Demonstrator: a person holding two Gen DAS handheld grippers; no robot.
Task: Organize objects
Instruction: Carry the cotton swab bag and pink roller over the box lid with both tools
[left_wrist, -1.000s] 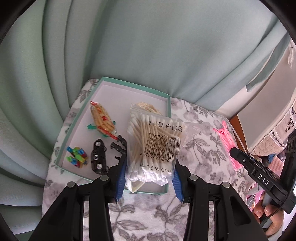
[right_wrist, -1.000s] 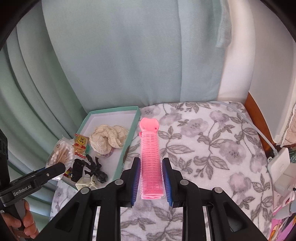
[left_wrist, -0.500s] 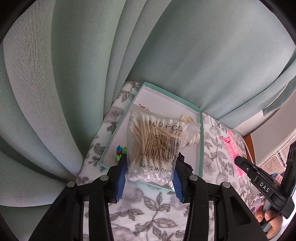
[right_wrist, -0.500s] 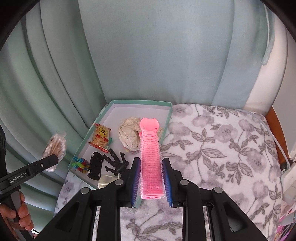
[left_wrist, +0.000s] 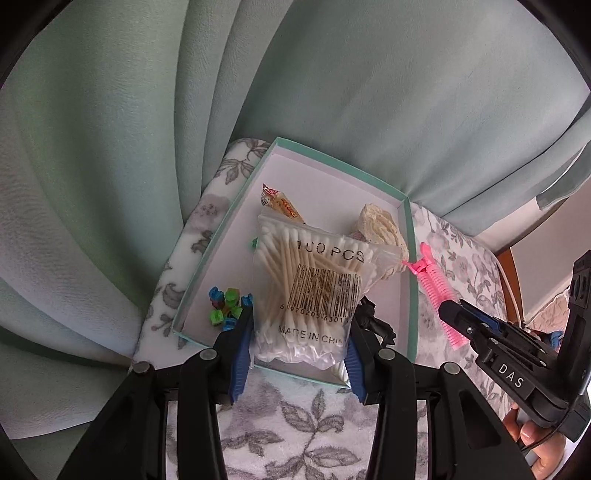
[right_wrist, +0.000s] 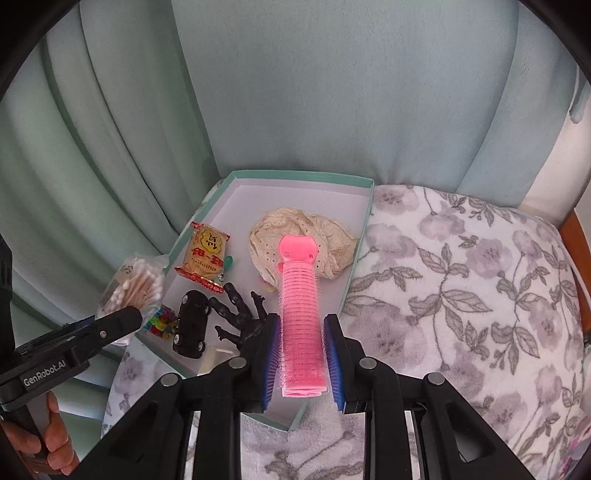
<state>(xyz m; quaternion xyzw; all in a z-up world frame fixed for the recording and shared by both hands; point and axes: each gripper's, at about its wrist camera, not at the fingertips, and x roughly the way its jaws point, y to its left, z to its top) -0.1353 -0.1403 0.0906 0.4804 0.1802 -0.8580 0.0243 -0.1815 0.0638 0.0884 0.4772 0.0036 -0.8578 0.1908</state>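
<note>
With the left tool (left_wrist: 299, 347) clamped on the bag of cotton swabs (left_wrist: 314, 291) and the right tool (right_wrist: 301, 354) gripping the pink hair roller (right_wrist: 299, 314), both above the teal box (right_wrist: 236, 177) near the cushion's left edge, simultaneous releases risk collision or the slack bag snagging.

Pale green curtain (right_wrist: 295, 92), floral grey-and-white cloth (right_wrist: 461, 295), wooden edge (right_wrist: 576, 240)

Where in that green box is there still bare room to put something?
The box's far end is bare, between its back wall and the lace scrunchie. The near end is crowded: snack packet, toy car, black figure, coloured beads.
</note>
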